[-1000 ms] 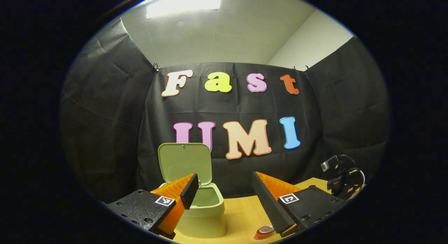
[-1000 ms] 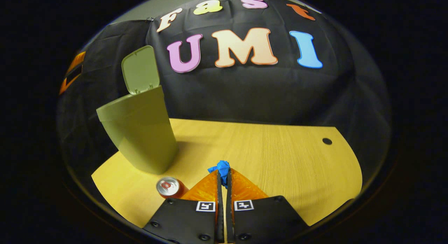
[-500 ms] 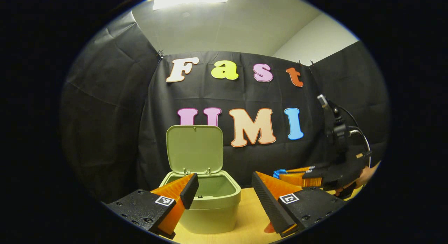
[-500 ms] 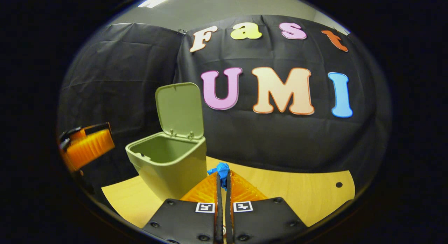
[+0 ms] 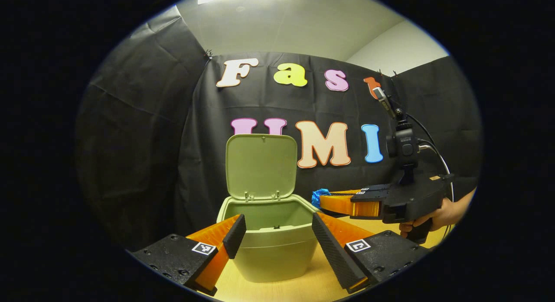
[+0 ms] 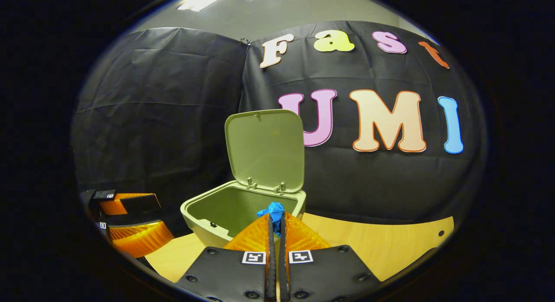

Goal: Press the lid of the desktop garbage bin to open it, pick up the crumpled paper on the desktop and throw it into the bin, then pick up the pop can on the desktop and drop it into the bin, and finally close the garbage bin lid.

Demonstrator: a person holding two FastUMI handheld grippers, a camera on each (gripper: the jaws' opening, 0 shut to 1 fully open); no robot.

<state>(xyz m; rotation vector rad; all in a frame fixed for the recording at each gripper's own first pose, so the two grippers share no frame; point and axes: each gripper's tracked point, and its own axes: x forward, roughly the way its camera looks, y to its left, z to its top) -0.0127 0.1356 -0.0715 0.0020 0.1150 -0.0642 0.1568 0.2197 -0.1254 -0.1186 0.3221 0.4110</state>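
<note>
The green bin (image 5: 277, 254) stands on the wooden table with its lid (image 5: 261, 165) swung upright. My left gripper (image 5: 277, 224) is open, one finger on each side of the bin's front rim and nothing between them. My right gripper (image 5: 323, 202) comes in from the right, held by a hand (image 5: 438, 215), and is shut on the blue crumpled paper (image 5: 320, 194) beside the bin's right rim. In the right gripper view the paper (image 6: 273, 210) sticks out of my right gripper (image 6: 276, 222) just over the near rim of the bin (image 6: 204, 224), with the lid (image 6: 265, 150) behind it.
The wooden table (image 6: 381, 245) stretches to the right of the bin, with a small round hole (image 6: 441, 233) near its far right edge. Black cloth walls close in behind and to the left. My left gripper (image 6: 130, 224) sits left of the bin.
My right gripper has lifted off the table with the blue paper and moved over to the bin's rim. The pop can has left both views. The bin now sits centred before my left gripper.
</note>
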